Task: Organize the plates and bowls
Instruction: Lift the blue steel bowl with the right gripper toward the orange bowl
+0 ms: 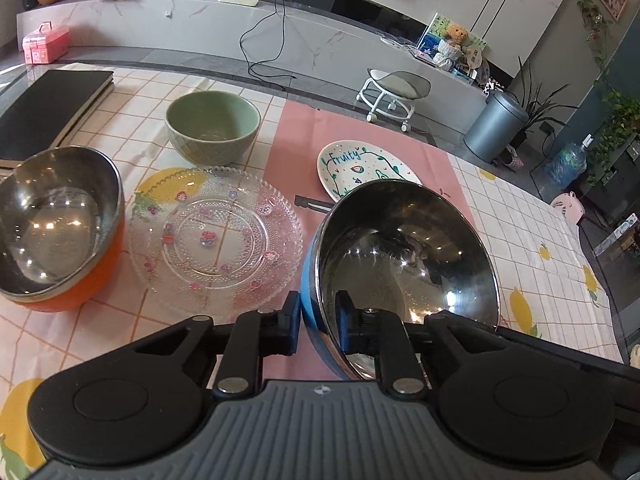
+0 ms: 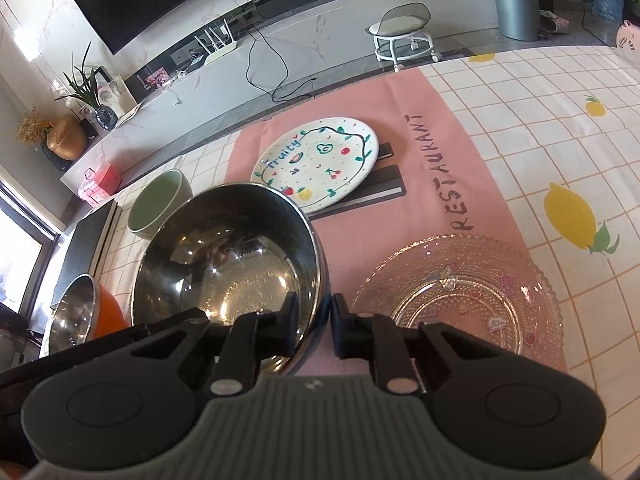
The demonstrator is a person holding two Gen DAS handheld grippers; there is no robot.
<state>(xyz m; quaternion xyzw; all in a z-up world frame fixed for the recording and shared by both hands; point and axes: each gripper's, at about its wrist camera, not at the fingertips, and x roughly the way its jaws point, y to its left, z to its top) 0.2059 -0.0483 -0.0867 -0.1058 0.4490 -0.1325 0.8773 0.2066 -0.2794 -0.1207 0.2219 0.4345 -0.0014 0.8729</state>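
Note:
My left gripper (image 1: 318, 310) is shut on the near rim of a blue steel-lined bowl (image 1: 404, 264), one finger inside and one outside. My right gripper (image 2: 316, 314) is shut on the same bowl's (image 2: 224, 256) opposite rim, and the bowl is tilted above the pink mat. A clear glass plate (image 1: 214, 236) lies left of it in the left wrist view; another glass plate (image 2: 460, 296) lies right of it in the right wrist view. A white "Fruity" plate (image 2: 316, 160) sits beyond. An orange steel-lined bowl (image 1: 56, 224) and a green bowl (image 1: 212, 124) stand to the left.
A black book (image 1: 48, 108) lies at the table's far left. The pink mat (image 2: 440, 184) reads "RESTAURANT". The checked tablecloth (image 2: 560, 120) spreads to the right. A white stool (image 1: 394, 92) and a grey bin (image 1: 494, 126) stand on the floor beyond the table.

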